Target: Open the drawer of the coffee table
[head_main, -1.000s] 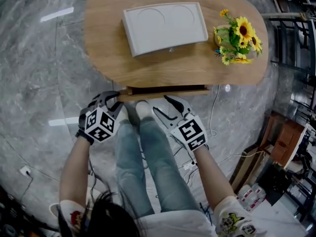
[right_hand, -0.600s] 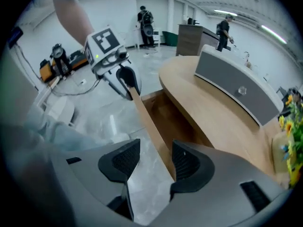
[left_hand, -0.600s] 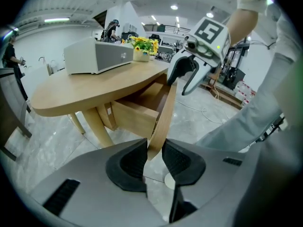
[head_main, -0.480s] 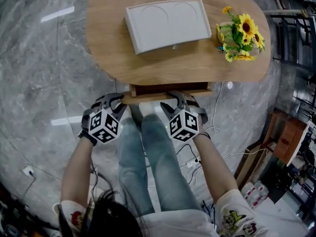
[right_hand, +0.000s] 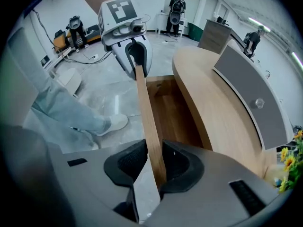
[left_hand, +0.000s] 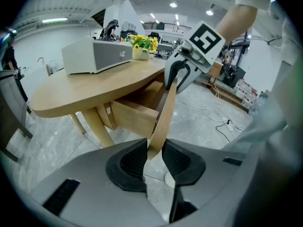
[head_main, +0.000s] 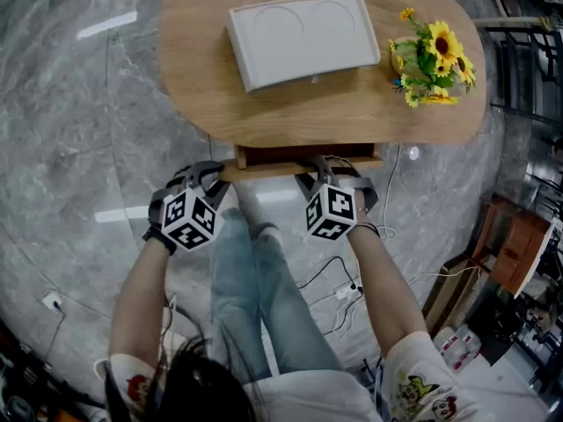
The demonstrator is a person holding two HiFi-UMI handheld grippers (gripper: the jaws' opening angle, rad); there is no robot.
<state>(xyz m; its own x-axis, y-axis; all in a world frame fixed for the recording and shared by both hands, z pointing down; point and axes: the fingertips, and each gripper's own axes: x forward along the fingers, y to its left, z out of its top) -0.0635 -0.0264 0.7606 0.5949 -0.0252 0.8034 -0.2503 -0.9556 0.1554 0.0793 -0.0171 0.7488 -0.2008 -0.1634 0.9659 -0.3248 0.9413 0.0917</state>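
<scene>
- The step in hand is the two-handed grip on the drawer front (head_main: 264, 169), the wooden panel that runs along the near edge of the desk (head_main: 193, 77).
- The left gripper (left_hand: 154, 157) has its jaws clamped on the left end of that panel. The board's end stands between the two dark pads, and both press on it.
- The right gripper (right_hand: 154, 167) is over the right part of the panel, pointing steeply down. Its jaws are closing, with the board upright between them and the pads already against both its faces.
- The drawer (right_hand: 165, 108) is a little way out from under the desk top. A dark gap shows behind the panel in the head view, and the right gripper view looks down into the bare wooden tray.
- The person stands right against the panel, legs between the two grippers.
- By my judgement the next move is a level pull toward the body with both hands at an even pace, so the drawer does not skew and bind.
- The legs will probably need to give way as it comes.
</scene>
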